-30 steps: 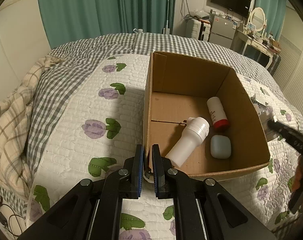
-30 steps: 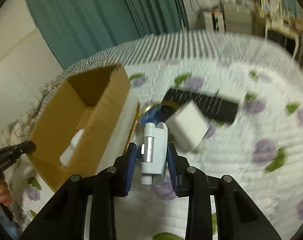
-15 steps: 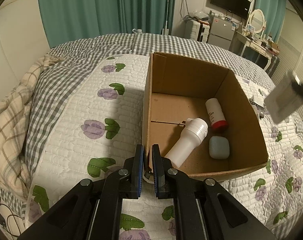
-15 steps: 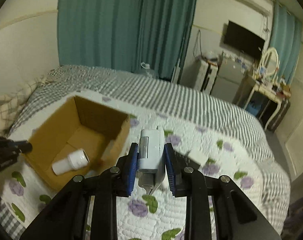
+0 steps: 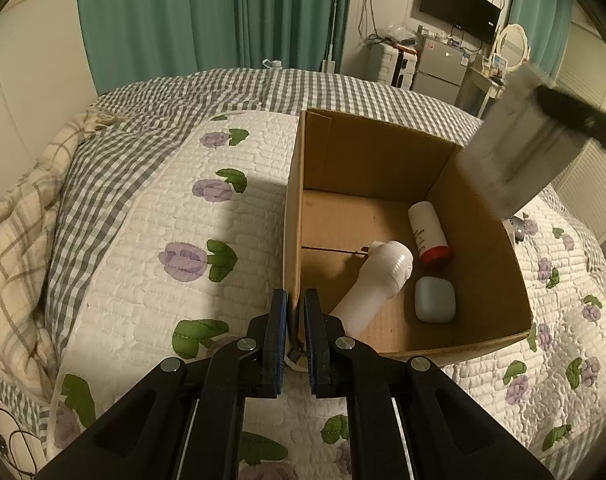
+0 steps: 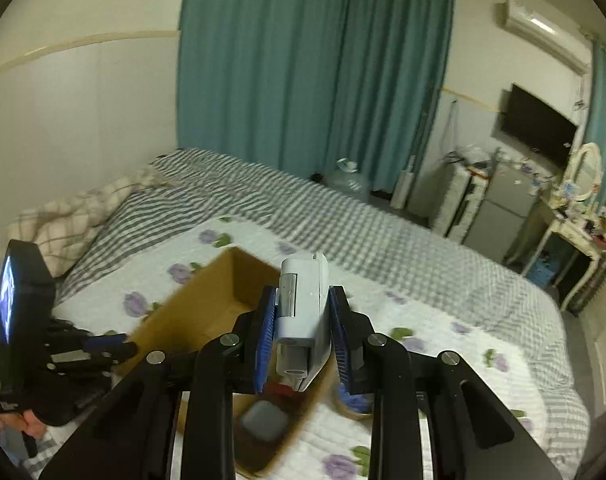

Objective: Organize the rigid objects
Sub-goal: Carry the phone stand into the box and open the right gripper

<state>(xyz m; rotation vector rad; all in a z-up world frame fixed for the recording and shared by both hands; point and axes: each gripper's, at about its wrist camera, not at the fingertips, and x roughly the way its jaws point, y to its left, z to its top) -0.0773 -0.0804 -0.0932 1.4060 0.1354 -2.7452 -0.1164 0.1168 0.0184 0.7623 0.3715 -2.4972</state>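
An open cardboard box [image 5: 491, 248] sits on the quilted bed; it also shows in the right wrist view [image 6: 207, 304]. Inside lie a white bottle [image 5: 373, 284], a white tube with a red cap [image 5: 427, 232] and a pale blue case [image 5: 435, 300]. My left gripper [image 5: 293, 312] is shut on the box's near left corner. My right gripper [image 6: 301, 320] is shut on a white boxy device [image 6: 303, 304] and holds it high above the box's right side; the device appears blurred in the left wrist view [image 5: 519, 152].
A small grey object [image 5: 519, 232] lies on the quilt right of the box. A blue-and-gold item [image 6: 353, 402] lies on the quilt beside the box. A plaid blanket [image 5: 15, 232] is bunched at the bed's left. A dresser and fridge [image 6: 507, 200] stand beyond the bed.
My right gripper has lifted the white device from the quilt and carried it left, to above the box. My left gripper has stayed clamped on the box corner.
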